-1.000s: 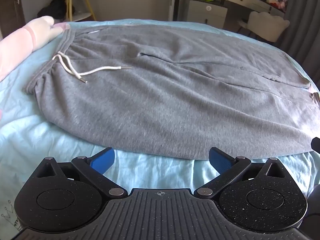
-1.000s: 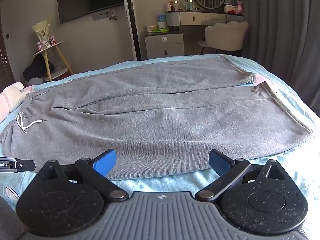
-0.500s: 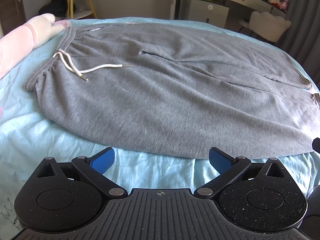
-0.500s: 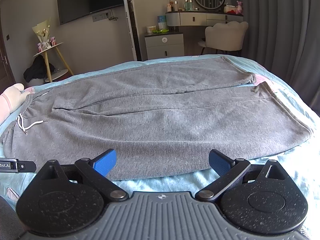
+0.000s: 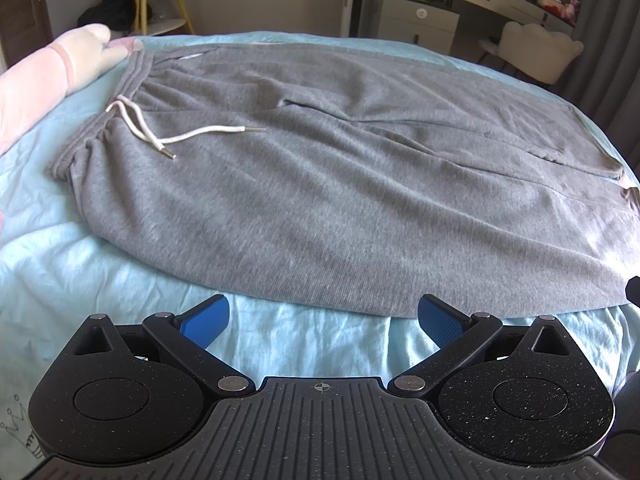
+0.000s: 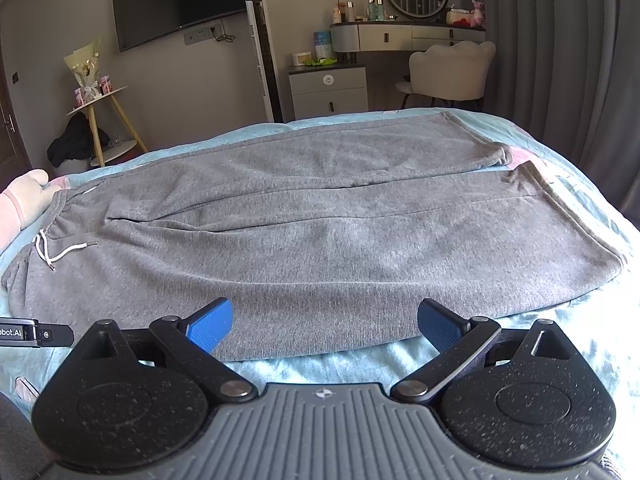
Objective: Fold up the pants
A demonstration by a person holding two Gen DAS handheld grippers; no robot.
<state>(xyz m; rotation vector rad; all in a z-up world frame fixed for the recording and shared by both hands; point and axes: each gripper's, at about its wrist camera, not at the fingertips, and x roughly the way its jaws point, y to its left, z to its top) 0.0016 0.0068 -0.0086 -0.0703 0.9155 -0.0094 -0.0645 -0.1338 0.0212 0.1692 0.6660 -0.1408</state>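
Grey sweatpants (image 5: pixel 320 184) lie spread flat across a light blue bed, waistband with a white drawstring (image 5: pixel 160 132) at the left, leg cuffs at the right. They also show in the right wrist view (image 6: pixel 320 232), both legs side by side. My left gripper (image 5: pixel 322 318) is open and empty, just short of the pants' near edge. My right gripper (image 6: pixel 324 322) is open and empty, its fingertips over the near edge of the near leg.
The light blue bedsheet (image 5: pixel 80 264) surrounds the pants. A pink and white plush (image 5: pixel 48 72) lies by the waistband. A yellow-legged side table (image 6: pixel 100 112), a drawer cabinet (image 6: pixel 328 88), a vanity and a white chair (image 6: pixel 448 72) stand beyond the bed.
Both grippers have shifted only slightly: the left view has eased a little back from the pants, the right a little forward. Both stay open. The pants have not moved.
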